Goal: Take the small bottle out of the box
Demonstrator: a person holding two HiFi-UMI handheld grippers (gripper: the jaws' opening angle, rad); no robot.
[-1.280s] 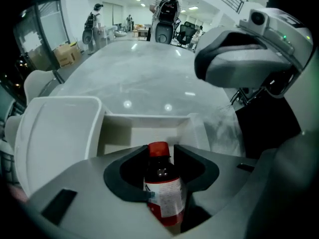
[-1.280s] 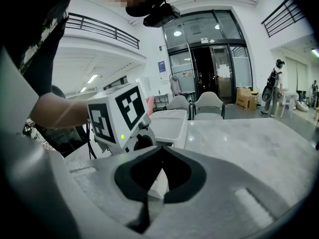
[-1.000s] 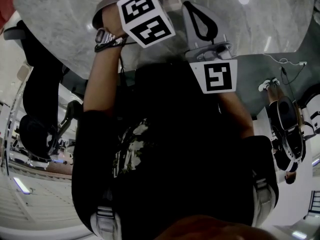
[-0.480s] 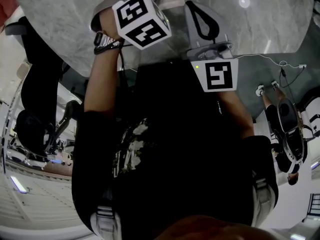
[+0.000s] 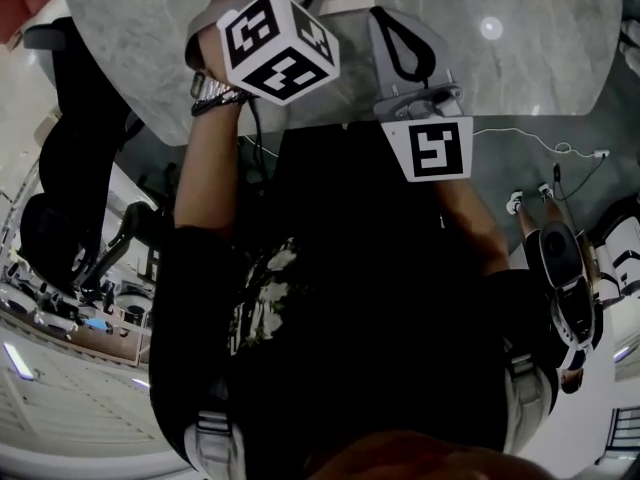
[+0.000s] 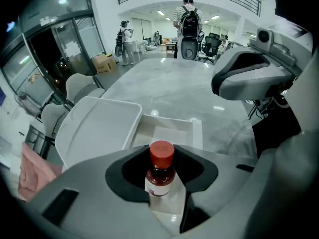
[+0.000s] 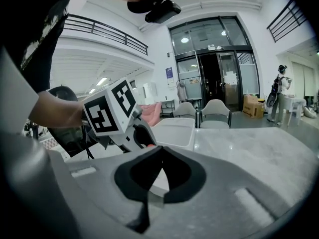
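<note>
One small bottle (image 6: 161,172) sits clamped in the left gripper (image 6: 162,183), near the box (image 6: 172,125) rim; right gripper (image 7: 158,166) closed.

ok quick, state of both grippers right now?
left gripper: closed on the small bottle.
right gripper: jaws together, nothing between them.

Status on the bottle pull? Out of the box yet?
Done: left gripper is shut on the small bottle, below its red cap; the white box beyond it looks empty inside. In hand: bottle held at the box's near side; whether it has cleared the near wall, I can't tell. Left: probably set it on the table. Meanwhile the right gripper is shut, empty.
</note>
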